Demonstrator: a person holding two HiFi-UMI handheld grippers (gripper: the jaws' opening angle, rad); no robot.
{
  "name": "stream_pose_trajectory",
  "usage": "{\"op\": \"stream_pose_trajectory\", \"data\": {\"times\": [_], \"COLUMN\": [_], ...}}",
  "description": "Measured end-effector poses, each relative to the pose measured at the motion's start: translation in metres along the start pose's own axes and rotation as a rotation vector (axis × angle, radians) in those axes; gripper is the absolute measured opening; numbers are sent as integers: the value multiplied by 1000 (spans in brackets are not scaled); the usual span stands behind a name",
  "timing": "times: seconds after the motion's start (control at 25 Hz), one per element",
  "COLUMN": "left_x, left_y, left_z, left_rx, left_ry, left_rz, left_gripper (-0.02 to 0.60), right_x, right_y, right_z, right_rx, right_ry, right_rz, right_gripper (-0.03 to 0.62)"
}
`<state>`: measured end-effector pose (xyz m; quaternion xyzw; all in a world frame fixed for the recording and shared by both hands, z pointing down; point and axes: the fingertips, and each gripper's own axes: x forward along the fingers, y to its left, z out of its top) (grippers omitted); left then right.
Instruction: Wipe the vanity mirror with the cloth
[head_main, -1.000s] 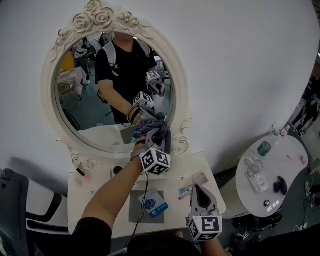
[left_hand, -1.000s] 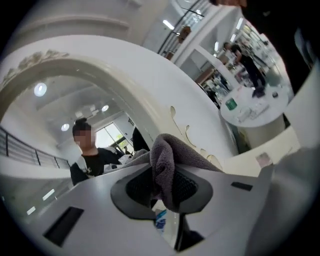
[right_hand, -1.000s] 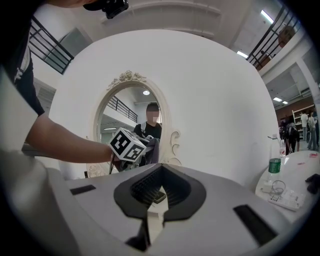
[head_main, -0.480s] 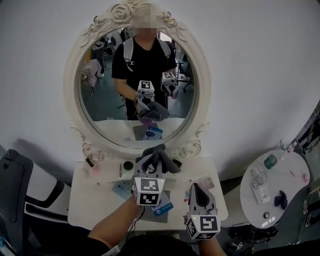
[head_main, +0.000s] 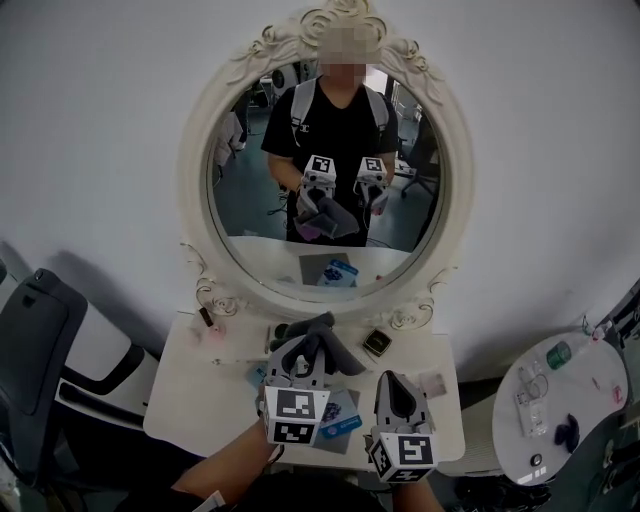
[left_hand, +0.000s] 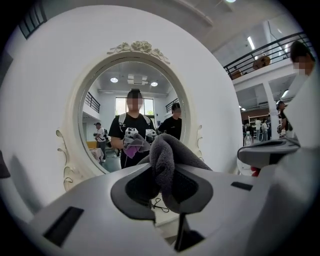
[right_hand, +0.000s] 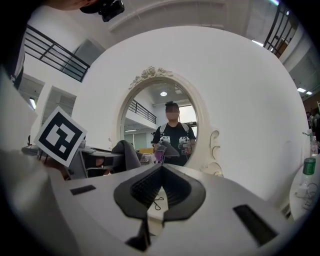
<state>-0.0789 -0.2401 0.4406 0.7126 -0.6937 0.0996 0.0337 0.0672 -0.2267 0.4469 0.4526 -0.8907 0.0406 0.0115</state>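
The oval vanity mirror (head_main: 250, 205) in its ornate white frame stands upright on the white table against the wall. My left gripper (head_main: 302, 352) is shut on the grey cloth (head_main: 320, 338), which bunches up out of the jaws. It hangs over the table, in front of and below the mirror's lower rim, apart from the glass. In the left gripper view the cloth (left_hand: 169, 157) fills the gap between the pads, with the mirror (left_hand: 102, 117) behind it. My right gripper (head_main: 392, 380) is shut and holds nothing, to the right of the left one. The mirror (right_hand: 145, 120) shows ahead in the right gripper view.
On the white vanity table (head_main: 195, 395) lie a blue packet (head_main: 342, 420), a small dark square box (head_main: 376, 343) and a small stick-like item (head_main: 205, 317). A dark chair (head_main: 45, 350) stands at the left. A round side table (head_main: 585, 400) with bottles is at the right.
My left gripper has drawn back with the cloth from the mirror's lower glass to above the table. The head view has tilted up and the whole mirror shows. The right gripper barely moved.
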Motion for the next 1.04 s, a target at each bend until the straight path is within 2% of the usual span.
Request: {"op": "stream_pose_trajectory", "data": {"times": [0.2,1.04], "left_x": [-4,4], "left_y": [5,-1], "left_z": [-10,-24], "left_rx": [15,26], "left_ry": [15,50], "left_rz": [-3,-23], "left_gripper": [75,75], "right_x": [8,12], "right_y": [6,6], "right_z": [-4,-2], "right_rx": [37,-2], "right_ry": [12,13], "right_rz": [29,16], "right_gripper": [11,11]}}
